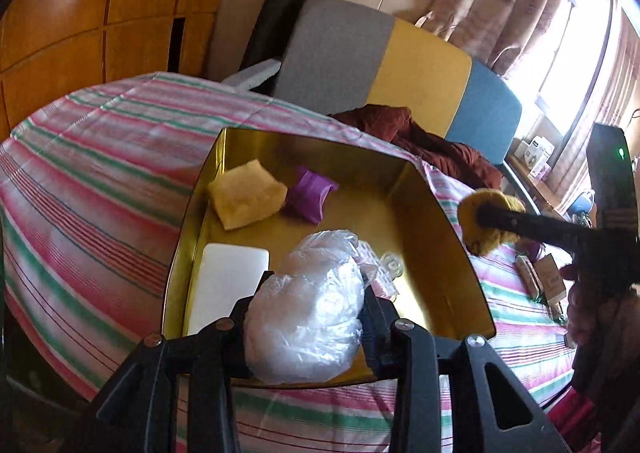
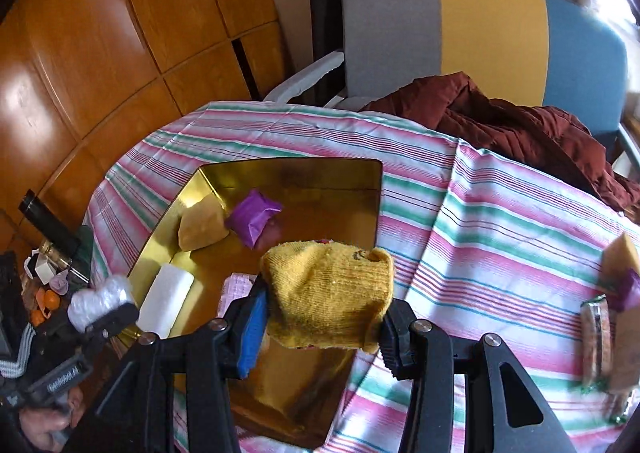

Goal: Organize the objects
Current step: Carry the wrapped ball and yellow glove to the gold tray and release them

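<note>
Gold tray (image 1: pixel 448 237) sits on the striped bedcover (image 1: pixel 100 173), toward its left edge. Inside: yellow sponge (image 1: pixel 246 199) and purple packet (image 1: pixel 310 193) near the far wall, white block (image 1: pixel 228 285) along the left wall, small clear bits near the middle.

Left gripper (image 1: pixel 308 305) clamps a crumpled clear plastic bag (image 1: pixel 308 309) above the tray's near edge. Right gripper (image 2: pixel 324 309) pinches a yellow knit cloth (image 2: pixel 328 289) over the tray's near right corner.

Judgement: partway done; both held items are not yet released into the tray. Left over: several items at the bedcover's right edge (image 2: pixel 600 325).
</note>
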`<state>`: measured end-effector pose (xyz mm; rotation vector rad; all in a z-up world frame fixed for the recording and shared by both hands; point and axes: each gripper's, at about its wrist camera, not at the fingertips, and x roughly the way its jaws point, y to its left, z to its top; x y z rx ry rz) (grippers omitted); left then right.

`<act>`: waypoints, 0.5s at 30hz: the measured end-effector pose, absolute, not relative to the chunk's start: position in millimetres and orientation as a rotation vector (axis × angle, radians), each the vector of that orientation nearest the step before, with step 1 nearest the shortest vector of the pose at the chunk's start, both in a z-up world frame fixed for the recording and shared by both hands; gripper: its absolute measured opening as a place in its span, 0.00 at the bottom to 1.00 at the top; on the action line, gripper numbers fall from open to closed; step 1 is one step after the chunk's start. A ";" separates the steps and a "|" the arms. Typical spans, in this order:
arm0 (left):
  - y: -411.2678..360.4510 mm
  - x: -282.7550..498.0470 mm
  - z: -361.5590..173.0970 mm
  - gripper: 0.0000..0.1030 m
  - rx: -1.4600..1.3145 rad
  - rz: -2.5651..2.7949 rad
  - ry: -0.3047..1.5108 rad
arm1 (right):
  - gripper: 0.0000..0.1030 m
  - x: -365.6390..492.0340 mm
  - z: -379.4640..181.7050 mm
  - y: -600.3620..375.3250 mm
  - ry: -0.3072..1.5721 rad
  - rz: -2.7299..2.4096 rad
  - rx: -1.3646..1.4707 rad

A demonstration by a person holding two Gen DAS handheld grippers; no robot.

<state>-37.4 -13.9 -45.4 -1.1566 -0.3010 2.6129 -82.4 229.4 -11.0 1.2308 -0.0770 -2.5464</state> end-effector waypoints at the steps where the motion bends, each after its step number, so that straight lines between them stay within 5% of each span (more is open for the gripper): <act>1: -14.2 -37.7 -46.9 0.37 -1.163 2.605 -0.308 | 0.47 -87.1 -12.2 226.0 -0.074 -2.544 1.237; 15: -20.8 -45.4 -61.1 0.45 -1.242 2.593 -0.311 | 0.52 -150.7 -20.3 200.8 -0.050 -2.560 1.295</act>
